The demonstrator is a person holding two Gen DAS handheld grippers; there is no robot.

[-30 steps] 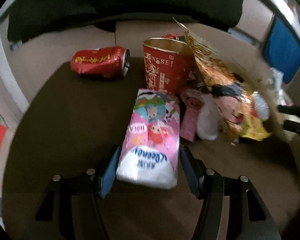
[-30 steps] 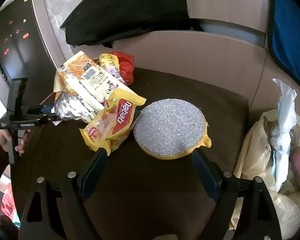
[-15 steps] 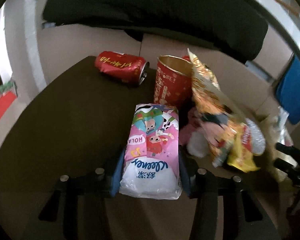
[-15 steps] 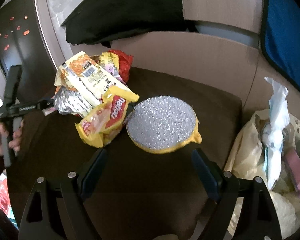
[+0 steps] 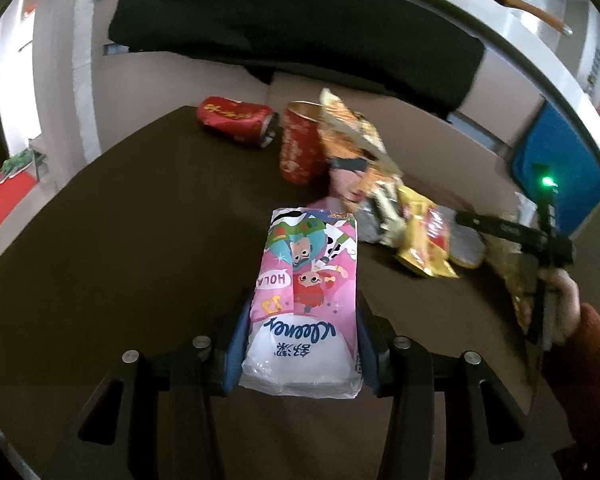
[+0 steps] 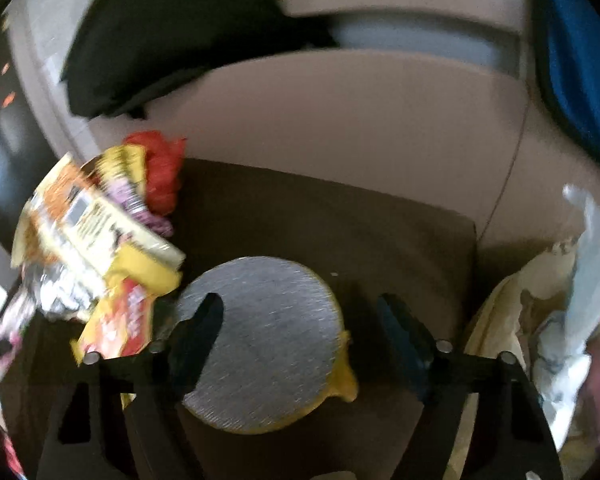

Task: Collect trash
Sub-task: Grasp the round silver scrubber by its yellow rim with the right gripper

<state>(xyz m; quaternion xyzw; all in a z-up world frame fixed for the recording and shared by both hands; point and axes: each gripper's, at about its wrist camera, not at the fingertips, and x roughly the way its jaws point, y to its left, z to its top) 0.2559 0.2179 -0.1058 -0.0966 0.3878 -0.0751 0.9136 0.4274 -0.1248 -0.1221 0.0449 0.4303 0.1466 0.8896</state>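
My left gripper [image 5: 300, 344] is shut on a pink Kleenex tissue pack [image 5: 306, 300] and holds it above the dark brown table [image 5: 120, 240]. Beyond it lie a crushed red can [image 5: 236, 124], a red paper cup [image 5: 300, 146], an orange snack bag [image 5: 354, 148] and a yellow wrapper [image 5: 426, 240]. My right gripper [image 6: 300, 320] is open, low over a round silver foil lid [image 6: 268, 340] with a yellow rim. The yellow wrapper [image 6: 120, 312] and the snack bags [image 6: 84, 216] lie to its left.
A trash bag [image 6: 548, 320] full of crumpled paper and wrappers stands at the table's right edge. A black cloth [image 5: 292, 32] lies on the ledge behind. A blue panel [image 5: 556, 168] stands at the far right. The right hand and gripper [image 5: 540, 240] show in the left wrist view.
My left gripper has lifted the tissue pack up and back from the pile. My right gripper has moved forward and down over the foil lid, and its view is blurred.
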